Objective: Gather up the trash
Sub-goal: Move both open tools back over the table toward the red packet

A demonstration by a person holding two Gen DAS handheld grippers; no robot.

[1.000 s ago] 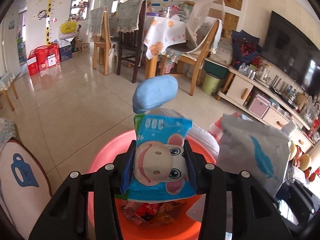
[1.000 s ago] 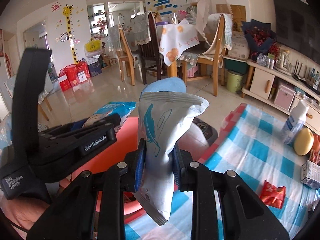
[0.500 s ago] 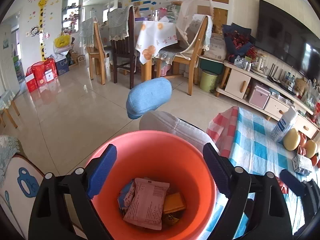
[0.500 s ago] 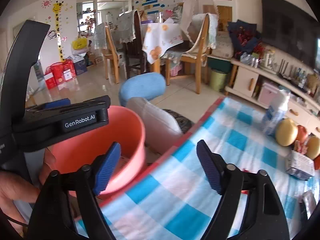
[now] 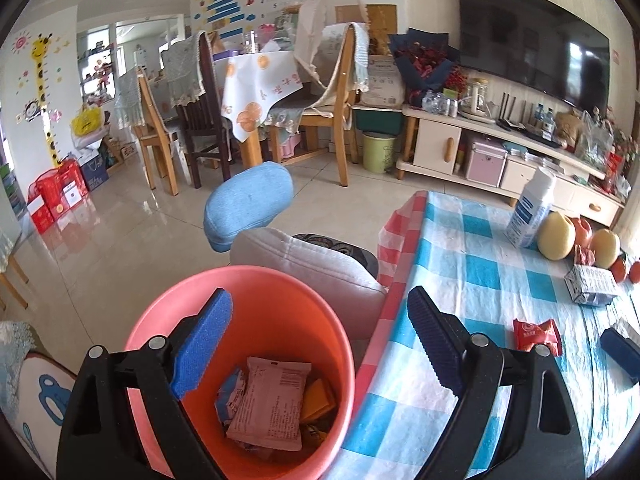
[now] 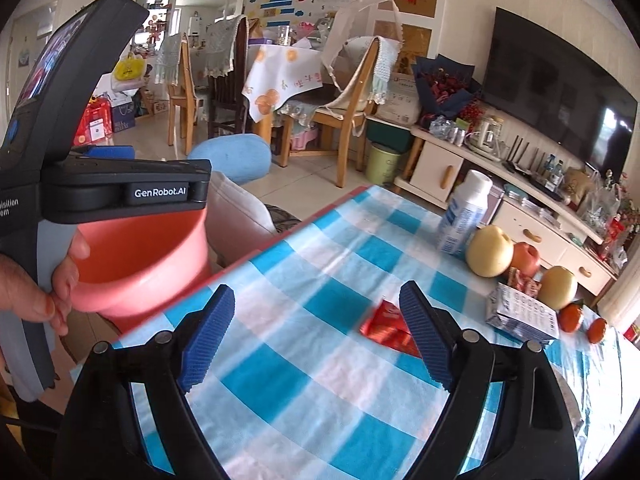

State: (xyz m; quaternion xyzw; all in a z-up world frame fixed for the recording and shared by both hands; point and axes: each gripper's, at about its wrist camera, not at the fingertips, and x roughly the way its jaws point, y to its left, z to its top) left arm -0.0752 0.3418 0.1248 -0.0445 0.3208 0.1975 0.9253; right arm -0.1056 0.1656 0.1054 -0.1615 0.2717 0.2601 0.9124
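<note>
An orange bin (image 5: 240,292) stands beside the table and holds several wrappers, with a pale packet (image 5: 268,404) on top. Over its rim my left gripper (image 5: 320,320) is open with nothing between its pads. My right gripper (image 6: 316,312) hangs over the blue-checked tablecloth (image 6: 304,380); its jaws are opening and nothing is between them. A red wrapper (image 6: 386,326) lies on the cloth just beyond the right finger, partly hidden by it. The left wrist view shows the same red wrapper (image 5: 538,334) to the right.
A white bottle (image 6: 466,216), pears (image 6: 490,252), an apple, a small carton (image 6: 520,316) and oranges sit at the table's far right. A padded chair (image 5: 248,200) stands behind the bin (image 6: 140,264). A hand (image 6: 36,296) grips the left tool's handle.
Both grippers opened: the left let go of a blue cartoon packet, the right of a white feather-print packet. Both views then swung right, from the bin towards the table.
</note>
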